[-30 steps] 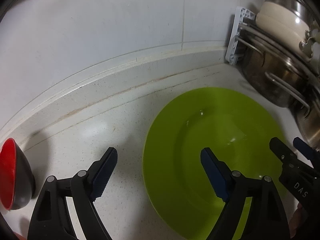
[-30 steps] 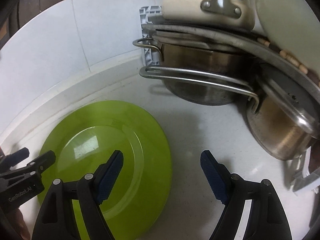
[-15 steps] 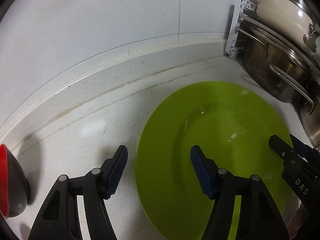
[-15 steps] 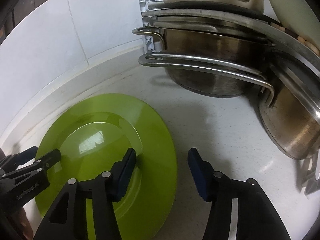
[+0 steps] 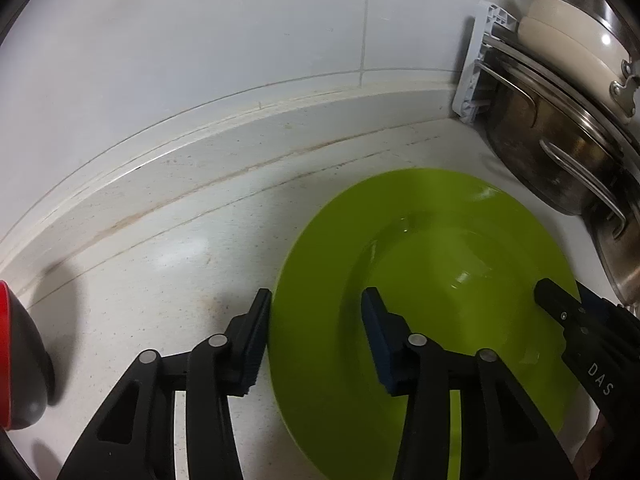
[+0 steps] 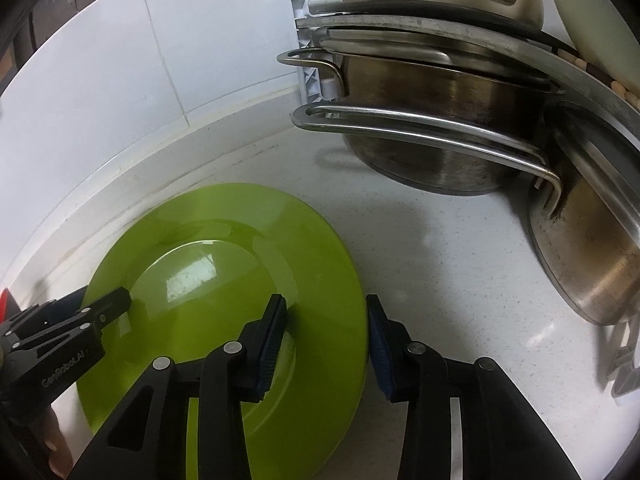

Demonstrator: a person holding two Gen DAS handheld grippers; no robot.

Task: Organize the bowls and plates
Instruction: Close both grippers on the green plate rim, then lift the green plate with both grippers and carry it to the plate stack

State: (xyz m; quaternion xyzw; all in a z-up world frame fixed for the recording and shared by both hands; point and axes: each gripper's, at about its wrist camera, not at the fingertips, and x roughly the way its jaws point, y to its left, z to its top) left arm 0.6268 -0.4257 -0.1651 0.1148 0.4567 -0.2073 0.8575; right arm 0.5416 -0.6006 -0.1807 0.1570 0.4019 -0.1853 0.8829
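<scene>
1. Since a second ago, both pairs of jaws have narrowed and slid in over the green plate [image 5: 424, 280]; the left gripper [image 5: 316, 336] now straddles the plate's left rim, one finger outside on the bench [image 5: 160, 280], the other over the plate's well.

2. We see the right gripper [image 6: 326, 340] doing the same on the opposite rim; its jaws stand half-closed around the edge, one finger above the plate, the other just beside it on the bench side; neither pair looks clamped on the rim yet, as a gap shows on both sides.

3. We find the plate lying flat on the white bench, near the tiled wall [image 5: 240, 60] and just beside the stacked steel pots [image 6: 432, 120] held in a rack [image 6: 308, 40]; a cream pan [image 5: 568, 36] sits above them.

4. At the far left edge a red-and-grey bowl [image 5: 20, 360] rests on the bench, well apart from the plate; neither gripper touches it.

5. We judge the task at an early stage; the plate is about to be gripped from two sides but has not been lifted, and the bowl awaits sorting; where either is meant to go, the views do not show.
</scene>
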